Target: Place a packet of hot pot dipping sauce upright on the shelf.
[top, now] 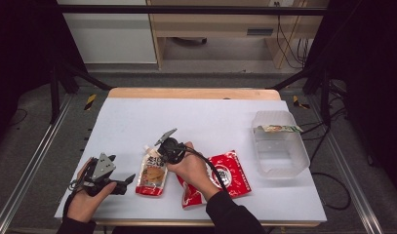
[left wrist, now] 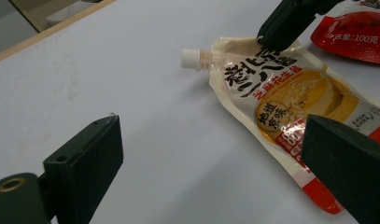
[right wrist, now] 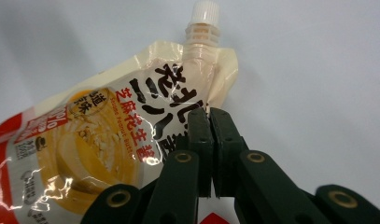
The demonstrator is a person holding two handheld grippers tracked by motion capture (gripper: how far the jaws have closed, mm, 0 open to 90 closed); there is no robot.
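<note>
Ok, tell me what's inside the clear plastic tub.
The clear plastic tub holds one flat printed sachet, propped against its far wall. The rest of the floor looks bare. The sachet's print is too small to read.

pouch [top: 151, 174]: cream, yellow, red base, black lettering, white cap | packet [top: 229, 174]: red, white print | table [top: 196, 122]: white

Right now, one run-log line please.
right tongs: shut on spout pouch edge | left tongs: open, idle beside pouch | red packet: flat on table | clear bin: far right

Red packet [top: 230, 171] partly under right hand [top: 191, 168] — label in clear tub [top: 280, 141] too small to read.
</note>
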